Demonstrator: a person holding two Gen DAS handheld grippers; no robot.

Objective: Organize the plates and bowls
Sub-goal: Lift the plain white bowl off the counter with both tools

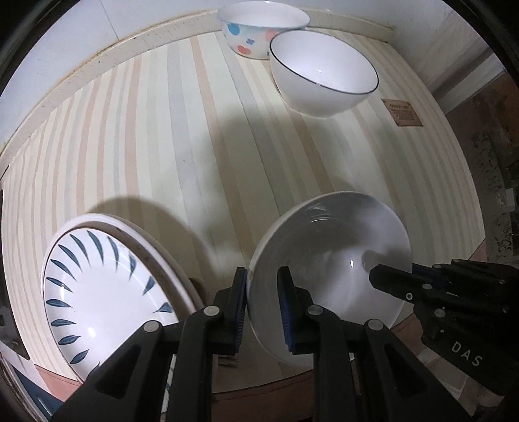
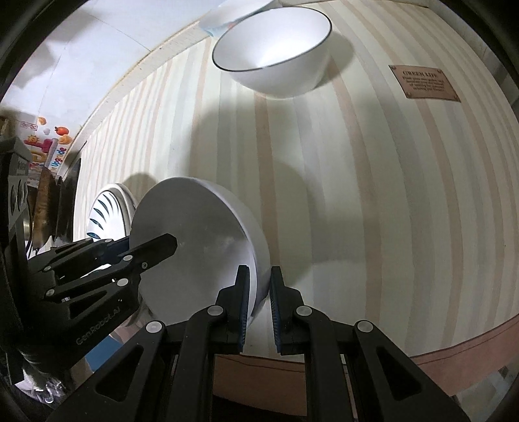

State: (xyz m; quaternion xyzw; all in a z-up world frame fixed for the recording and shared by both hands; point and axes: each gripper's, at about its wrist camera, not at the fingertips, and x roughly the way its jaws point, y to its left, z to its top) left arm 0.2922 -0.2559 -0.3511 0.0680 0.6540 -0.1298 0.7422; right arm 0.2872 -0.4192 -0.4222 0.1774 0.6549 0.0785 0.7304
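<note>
Grippers left [image 1: 262, 302] and right [image 2: 259, 302] each clamp the empty white bowl's [image 1: 331, 259] rim.

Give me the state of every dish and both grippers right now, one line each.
plain white bowl: tilted, rim gripped on both sides.
left gripper: shut on that bowl's rim.
right gripper: shut on the opposite rim.
blue-leaf plate: on the table, ungripped.
black-rimmed bowl: upright, empty.
dotted bowl: upright, behind the black-rimmed one.
</note>
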